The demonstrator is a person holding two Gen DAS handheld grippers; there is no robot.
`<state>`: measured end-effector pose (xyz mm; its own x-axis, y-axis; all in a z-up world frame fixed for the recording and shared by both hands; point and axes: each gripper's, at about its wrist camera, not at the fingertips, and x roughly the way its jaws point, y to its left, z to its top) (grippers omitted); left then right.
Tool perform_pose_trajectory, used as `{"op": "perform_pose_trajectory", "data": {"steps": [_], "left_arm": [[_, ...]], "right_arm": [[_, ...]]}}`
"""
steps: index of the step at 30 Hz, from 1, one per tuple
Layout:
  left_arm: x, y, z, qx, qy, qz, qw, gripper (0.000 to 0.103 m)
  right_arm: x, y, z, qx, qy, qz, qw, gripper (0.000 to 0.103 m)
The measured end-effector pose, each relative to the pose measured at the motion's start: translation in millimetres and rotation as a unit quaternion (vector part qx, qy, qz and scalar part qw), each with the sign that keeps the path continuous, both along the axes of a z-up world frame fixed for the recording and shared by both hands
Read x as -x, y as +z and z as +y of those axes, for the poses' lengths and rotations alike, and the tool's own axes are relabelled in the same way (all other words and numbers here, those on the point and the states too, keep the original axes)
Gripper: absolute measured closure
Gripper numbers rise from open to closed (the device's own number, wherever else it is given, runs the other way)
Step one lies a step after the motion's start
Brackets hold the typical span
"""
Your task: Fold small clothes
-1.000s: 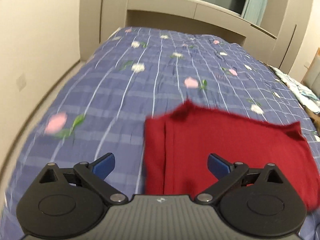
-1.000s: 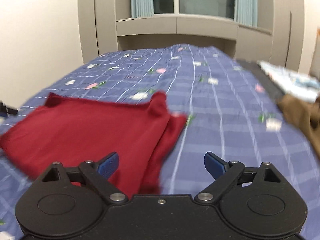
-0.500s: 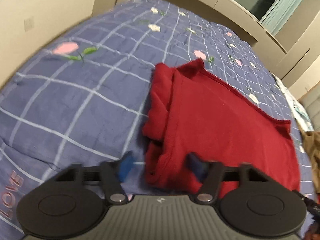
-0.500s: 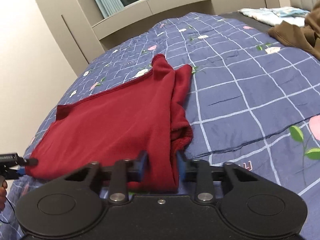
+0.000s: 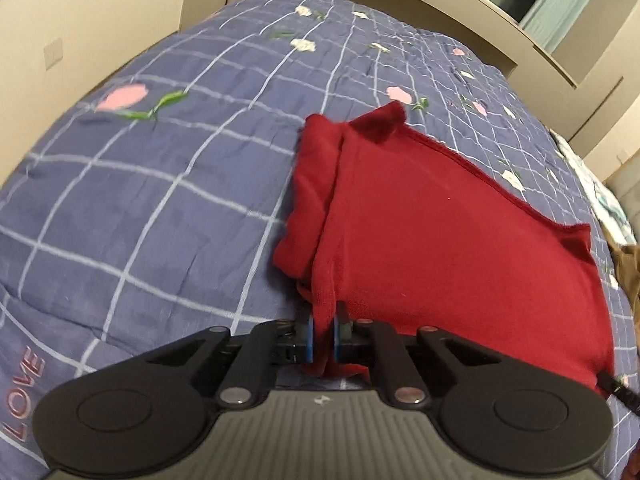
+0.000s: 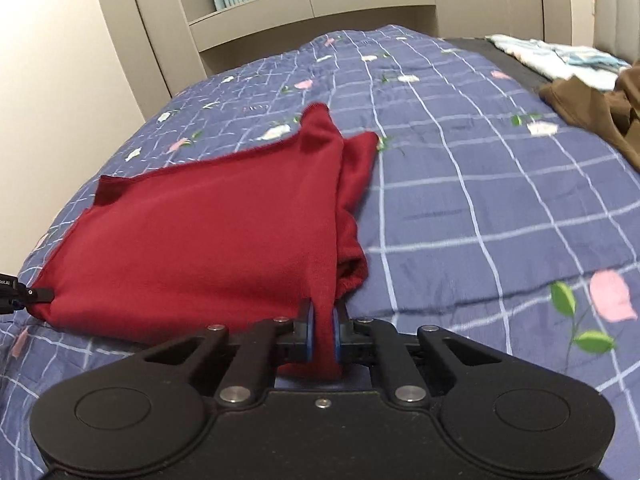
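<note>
Red garment (image 5: 440,240) lies flat on the bed (image 5: 160,200), spread over the blue checked quilt, already doubled lengthwise by the look of the layered side edges. A sleeve or side flap is tucked along each long side of the garment.

Left gripper (image 5: 323,332): jaws nearly shut, pinching a thin ridge of red cloth at the garment's near-left corner. The blue pads press the fabric from both sides; a small tail of it hangs behind them.

Right gripper (image 6: 323,330): same posture at the garment's near-right corner, jaws closed on a bunched fold of cloth with only the cloth's thickness between the pads. In the right view the tip of the left gripper shows at the garment's far left corner, touching the hem.

Reading: both grips sit on the two ends of the near hem, so the edge can be raised level and carried over toward the garment's far edge, probably a crosswise fold in half. Holding the corners and not the middle keeps the hem taut and stops it sagging.

Risk, as I judge it: the tucked side layers look loose and may slip out when the hem lifts.

Beyond the garment's right side, well apart: a brown cloth (image 6: 592,108) and a pale patterned one (image 6: 560,56) at the bed's edge.
</note>
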<state>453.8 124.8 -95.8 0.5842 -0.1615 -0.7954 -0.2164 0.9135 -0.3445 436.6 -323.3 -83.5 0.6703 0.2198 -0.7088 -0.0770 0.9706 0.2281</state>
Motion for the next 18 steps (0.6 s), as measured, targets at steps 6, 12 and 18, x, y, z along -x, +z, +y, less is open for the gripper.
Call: {"op": "perform_pose_trajectory", "data": {"steps": [6, 12, 18], "left_arm": [[0.1, 3.2, 3.7, 0.013, 0.002, 0.001, 0.9999, 0.076], [12.4, 17.6, 1.5, -0.006, 0.025, -0.007, 0.9996, 0.036], [32.0, 21.0, -9.0, -0.013, 0.036, -0.011, 0.9992, 0.019]], "right_arm": [[3.8, 5.3, 4.0, 0.018, 0.006, -0.012, 1.000, 0.069], [27.2, 18.5, 11.9, 0.041, -0.002, -0.049, 0.998, 0.037], [60.1, 18.8, 42.3, 0.062, 0.034, -0.074, 0.995, 0.013]]}}
